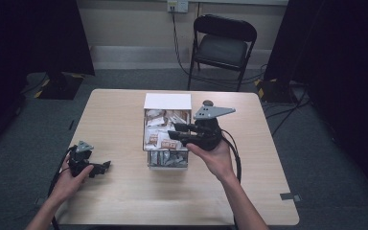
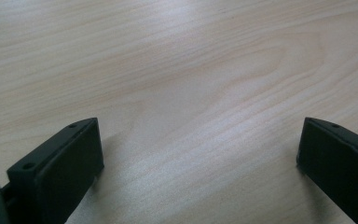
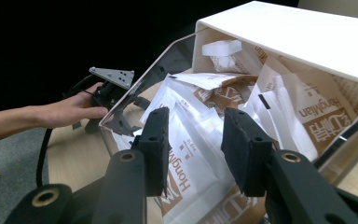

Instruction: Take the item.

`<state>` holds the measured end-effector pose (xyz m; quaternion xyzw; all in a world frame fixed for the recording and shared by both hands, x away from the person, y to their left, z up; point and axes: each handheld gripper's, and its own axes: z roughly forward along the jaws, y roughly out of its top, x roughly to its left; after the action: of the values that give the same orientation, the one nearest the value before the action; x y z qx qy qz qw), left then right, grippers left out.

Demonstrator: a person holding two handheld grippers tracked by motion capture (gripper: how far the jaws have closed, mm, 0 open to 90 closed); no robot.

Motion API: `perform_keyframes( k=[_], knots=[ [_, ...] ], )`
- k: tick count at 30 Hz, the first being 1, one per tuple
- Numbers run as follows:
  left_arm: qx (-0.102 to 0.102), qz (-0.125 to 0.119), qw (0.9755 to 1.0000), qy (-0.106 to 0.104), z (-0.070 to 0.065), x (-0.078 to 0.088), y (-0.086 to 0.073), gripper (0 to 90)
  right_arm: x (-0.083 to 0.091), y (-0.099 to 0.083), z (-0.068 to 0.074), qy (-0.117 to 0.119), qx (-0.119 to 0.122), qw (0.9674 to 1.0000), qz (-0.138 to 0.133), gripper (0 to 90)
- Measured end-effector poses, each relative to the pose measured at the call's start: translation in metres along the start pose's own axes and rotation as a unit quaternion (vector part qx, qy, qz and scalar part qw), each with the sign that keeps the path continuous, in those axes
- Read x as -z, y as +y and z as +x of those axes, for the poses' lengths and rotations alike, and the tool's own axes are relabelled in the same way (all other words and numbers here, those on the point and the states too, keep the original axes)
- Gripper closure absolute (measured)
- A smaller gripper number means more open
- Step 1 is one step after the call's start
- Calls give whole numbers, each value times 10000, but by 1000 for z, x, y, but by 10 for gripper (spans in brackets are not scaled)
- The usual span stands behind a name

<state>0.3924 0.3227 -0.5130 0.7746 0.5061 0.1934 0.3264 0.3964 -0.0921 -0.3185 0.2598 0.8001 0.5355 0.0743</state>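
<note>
My right claw (image 3: 193, 140) hangs half-narrowed, gripping nothing, over the white-and-brown sachets (image 3: 191, 154) heaped in the clear box (image 1: 168, 101) mid-bench (image 1: 115, 201) — its long axis running away from me, clear walls hemming the sachets — while left of the box my left claw (image 2: 198, 154) rests wide and empty.

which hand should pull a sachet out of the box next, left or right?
Right, probably. The right tool already hangs over the sachets in the clear box, jaws partly apart. The left tool rests on bare table, well aside.
</note>
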Motion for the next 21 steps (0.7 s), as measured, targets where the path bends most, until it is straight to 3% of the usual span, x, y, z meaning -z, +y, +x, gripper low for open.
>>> perform_keyframes(
  k=[7, 12, 18, 21],
  knots=[
    [1, 0, 10000, 1, 0, 0, 0, 0, -3, -1, -3, -117, 8, 9999, 1, 612],
    [1, 0, 10000, 0, 0, 0, 0, 0, -2, -1, -3, -83, 20, 10000, 11, 626],
    [-1, 1, 10000, -1, 0, 0, 0, 0, -2, -1, -2, -43, 76, 9999, 110, 704],
    [0, 0, 10000, 1, 0, 0, 0, 0, -3, -2, -4, -38, 1, 9999, 148, 700]
  ],
)
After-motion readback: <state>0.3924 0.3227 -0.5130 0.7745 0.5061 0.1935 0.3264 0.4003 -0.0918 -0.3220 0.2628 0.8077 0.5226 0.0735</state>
